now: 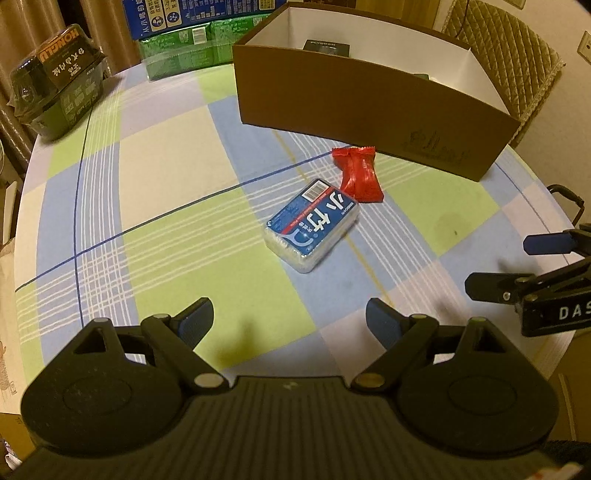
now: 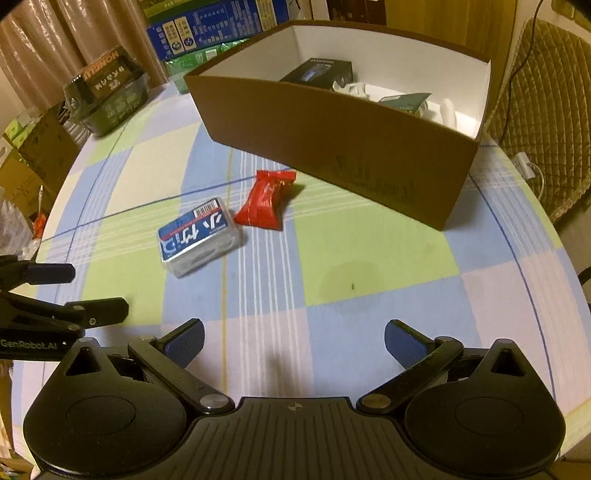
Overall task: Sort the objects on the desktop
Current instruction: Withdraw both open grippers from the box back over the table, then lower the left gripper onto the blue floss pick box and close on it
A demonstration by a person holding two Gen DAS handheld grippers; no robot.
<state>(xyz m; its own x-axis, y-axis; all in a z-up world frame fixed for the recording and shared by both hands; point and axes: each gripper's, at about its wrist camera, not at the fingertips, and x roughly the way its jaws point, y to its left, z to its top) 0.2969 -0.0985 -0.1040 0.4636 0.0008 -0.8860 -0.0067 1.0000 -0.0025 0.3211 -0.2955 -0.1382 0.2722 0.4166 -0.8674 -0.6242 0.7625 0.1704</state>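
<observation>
A blue-labelled clear plastic box [image 1: 312,225] lies on the checked tablecloth, with a red snack packet [image 1: 359,173] touching its far end. Both also show in the right wrist view, the box [image 2: 199,236] and the packet [image 2: 266,199]. Behind them stands a brown cardboard box [image 1: 369,110], white inside, also in the right wrist view [image 2: 332,147], holding a black box [image 2: 319,72] and several white and green items. My left gripper [image 1: 290,321] is open and empty, short of the blue box. My right gripper [image 2: 293,341] is open and empty, to the right of it.
A dark green packaged item [image 1: 59,85] sits at the table's far left edge. Blue and green cartons [image 1: 192,29] stand behind the table. A quilted chair [image 2: 546,110] is at the right. The round table edge [image 2: 546,258] curves close on the right.
</observation>
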